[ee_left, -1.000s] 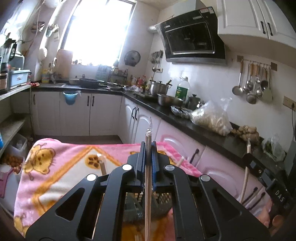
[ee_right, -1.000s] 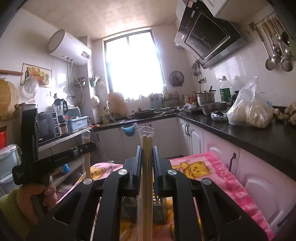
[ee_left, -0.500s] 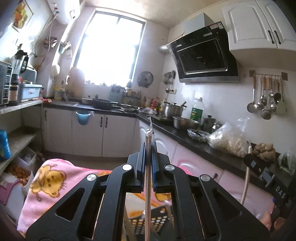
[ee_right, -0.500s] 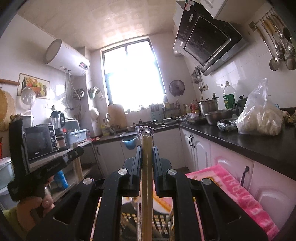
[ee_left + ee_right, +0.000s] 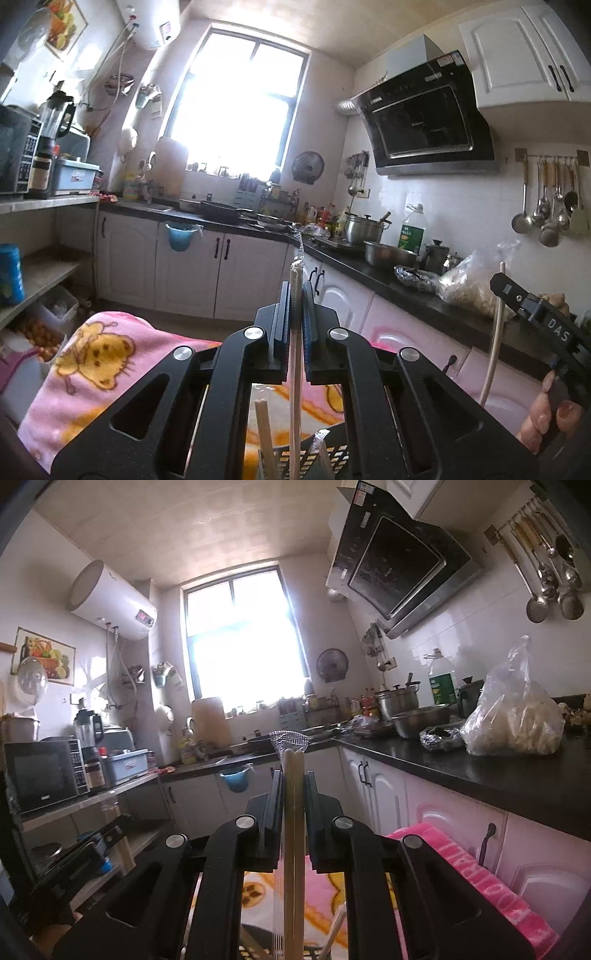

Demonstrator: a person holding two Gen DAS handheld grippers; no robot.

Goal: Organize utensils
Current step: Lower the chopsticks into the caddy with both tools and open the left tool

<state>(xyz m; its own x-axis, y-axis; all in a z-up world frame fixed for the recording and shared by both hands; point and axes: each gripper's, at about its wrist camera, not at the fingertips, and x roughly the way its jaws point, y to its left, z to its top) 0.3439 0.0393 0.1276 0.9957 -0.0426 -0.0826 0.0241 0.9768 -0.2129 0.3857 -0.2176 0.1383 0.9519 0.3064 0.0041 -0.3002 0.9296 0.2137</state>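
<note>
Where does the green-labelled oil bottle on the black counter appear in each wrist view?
Left wrist view: the oil bottle stands right of centre, beside the steel pot.
Right wrist view: the oil bottle stands at the right, left of the plastic bag.
Shared landmark: the range hood.

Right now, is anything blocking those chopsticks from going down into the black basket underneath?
Partly. Each gripper is shut on wrapped chopsticks held upright over the basket. Other chopsticks already stand in it, leaning near the drop path. Nothing else visible intervenes.
</note>
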